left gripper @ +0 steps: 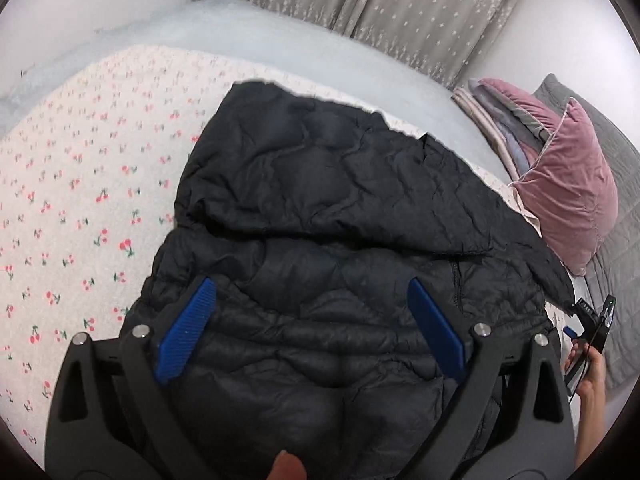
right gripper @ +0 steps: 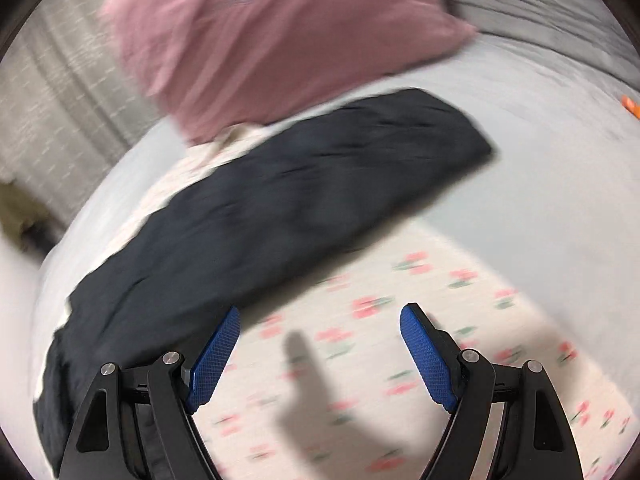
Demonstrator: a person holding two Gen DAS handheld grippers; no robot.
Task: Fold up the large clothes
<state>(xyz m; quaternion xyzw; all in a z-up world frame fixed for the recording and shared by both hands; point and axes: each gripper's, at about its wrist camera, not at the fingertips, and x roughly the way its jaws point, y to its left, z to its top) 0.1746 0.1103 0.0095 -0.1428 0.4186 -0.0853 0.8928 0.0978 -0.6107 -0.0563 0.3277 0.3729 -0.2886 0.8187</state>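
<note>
A black quilted puffer jacket (left gripper: 340, 208) lies on a cherry-print blanket (left gripper: 80, 184) on the bed, one part folded over its middle. My left gripper (left gripper: 312, 288) is open just above the jacket's near part, holding nothing. In the blurred right wrist view a long dark sleeve or side of the jacket (right gripper: 300, 200) stretches diagonally across the blanket (right gripper: 440, 320). My right gripper (right gripper: 320, 316) is open and empty over the blanket, just right of the jacket's edge. The right gripper also shows in the left wrist view (left gripper: 596, 324), beside the jacket's right edge.
A pink velvet pillow (left gripper: 572, 196) and folded bedding (left gripper: 496, 116) sit at the jacket's right; the pillow also shows in the right wrist view (right gripper: 272, 36). A grey quilt (left gripper: 624, 240) lies beyond. Pale sheet (left gripper: 320, 48), wall and star-print curtains (left gripper: 400, 0) lie behind.
</note>
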